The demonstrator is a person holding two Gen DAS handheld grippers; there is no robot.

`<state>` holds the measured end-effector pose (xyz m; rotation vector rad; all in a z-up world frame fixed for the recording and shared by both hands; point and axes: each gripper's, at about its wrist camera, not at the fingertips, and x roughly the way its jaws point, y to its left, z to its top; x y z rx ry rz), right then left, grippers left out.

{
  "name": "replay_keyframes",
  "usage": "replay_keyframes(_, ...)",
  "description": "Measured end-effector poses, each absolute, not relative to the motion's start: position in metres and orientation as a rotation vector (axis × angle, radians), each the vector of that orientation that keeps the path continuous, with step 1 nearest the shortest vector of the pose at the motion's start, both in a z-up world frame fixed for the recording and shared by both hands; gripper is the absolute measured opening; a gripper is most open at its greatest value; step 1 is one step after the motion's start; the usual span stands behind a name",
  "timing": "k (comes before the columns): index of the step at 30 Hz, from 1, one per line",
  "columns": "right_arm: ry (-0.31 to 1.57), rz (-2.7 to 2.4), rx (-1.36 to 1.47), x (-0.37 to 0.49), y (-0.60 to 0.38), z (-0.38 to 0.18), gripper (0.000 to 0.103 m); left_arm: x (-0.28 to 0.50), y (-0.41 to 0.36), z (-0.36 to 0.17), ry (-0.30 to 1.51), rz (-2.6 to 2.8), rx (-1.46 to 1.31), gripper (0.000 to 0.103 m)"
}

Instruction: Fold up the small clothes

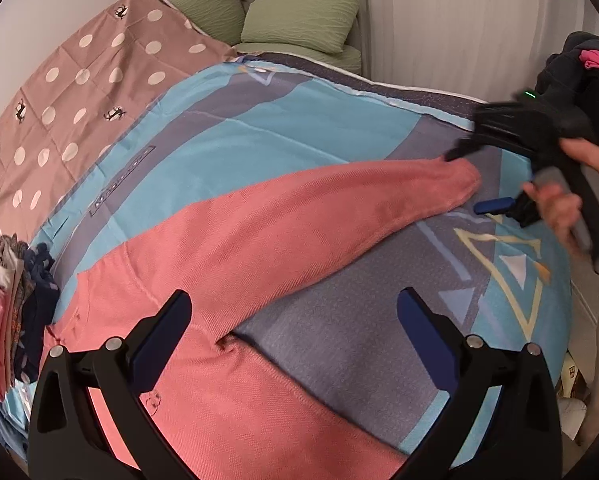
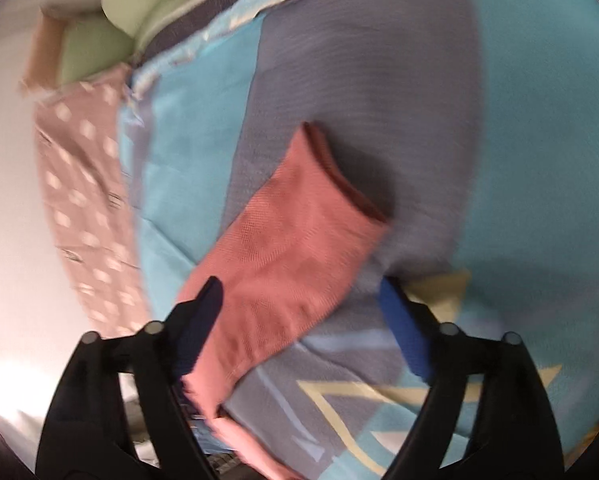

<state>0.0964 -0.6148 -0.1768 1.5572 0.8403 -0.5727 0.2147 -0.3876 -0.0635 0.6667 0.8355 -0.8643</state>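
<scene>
Pink top [image 1: 227, 240] lies flat on the bed [image 1: 259, 128] for folding, body under the spread left tongs [image 1: 295, 320], sleeve cuff [image 2: 339, 176] just ahead of the right tongs [image 2: 299, 312], spread too, pinching nothing.

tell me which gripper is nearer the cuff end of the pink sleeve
Right. The right gripper hangs open right at the sleeve cuff; the left gripper is open back over the pink top's body, near the armpit.
</scene>
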Motion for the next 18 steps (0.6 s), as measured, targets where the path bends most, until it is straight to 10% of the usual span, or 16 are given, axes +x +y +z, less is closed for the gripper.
replay_keyframes(4, 0.775, -0.611, 1.577, 0.102, -0.621, -0.182, 0.088, 0.221, -0.416, -0.065, 0.871, -0.967, 0.645, 0.102)
replay_keyframes(11, 0.534, -0.448, 1.611, 0.079, -0.613, -0.206, 0.018, 0.241, -0.468, -0.108, 1.099, -1.266, 0.582, 0.102)
replay_keyframes(18, 0.449, -0.419, 1.412, 0.083, -0.606, -0.186, 0.004, 0.240, -0.470, -0.134, 1.124, -1.389, 0.603, 0.102)
